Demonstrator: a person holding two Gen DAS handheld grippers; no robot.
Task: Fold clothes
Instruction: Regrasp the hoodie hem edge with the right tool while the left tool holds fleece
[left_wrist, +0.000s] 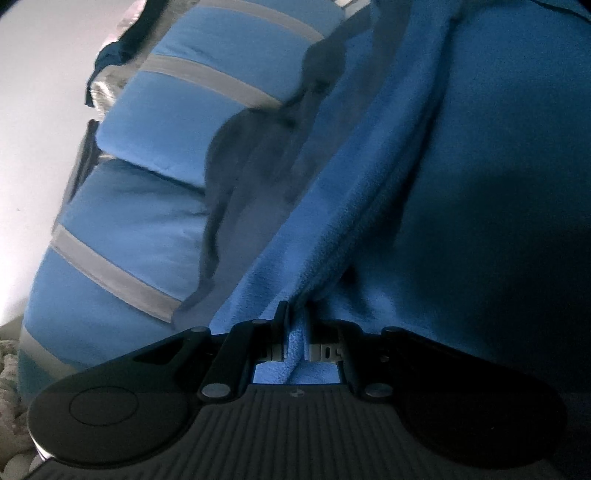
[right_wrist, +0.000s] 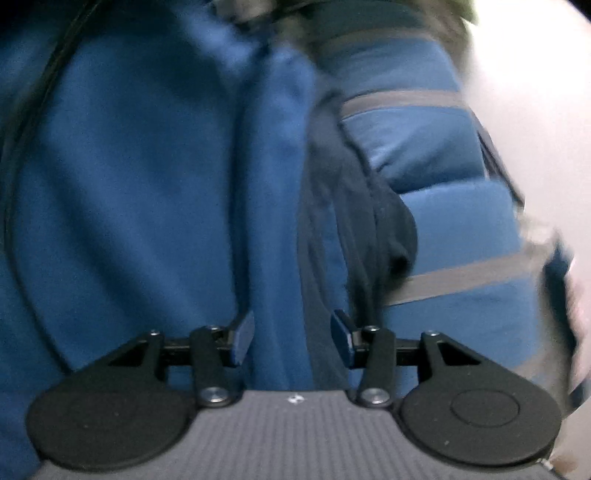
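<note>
Left gripper (left_wrist: 294, 325): its jaws were clenched on a bunched ridge of the blue fleece garment (left_wrist: 461, 166), which rose between the fingers and ran up and away from them.
Right gripper (right_wrist: 292, 338): its jaws stood released and apart, with a fold of the same garment (right_wrist: 147, 177) lying between them; neither pad could be seen pressing the cloth.
Blue fleece garment: it filled most of both wrist views, hanging in long folds close before the cameras. A thin dark cord or seam (right_wrist: 22, 155) curved down its left side in the right wrist view.
Dark cloth (left_wrist: 258, 166): a darker, navy piece lay crumpled beside the fleece, between it and the striped surface; in the right wrist view it (right_wrist: 354, 206) hung just right of the open fingers.
Striped bedding (left_wrist: 147, 206): light blue with grey bands, it lay behind both cloths, toward the left edge of the left view and the right edge (right_wrist: 454, 229) of the right view.
Background: a pale wall (left_wrist: 37, 110) showed beyond the edge of the bedding. The right view was blurred.
</note>
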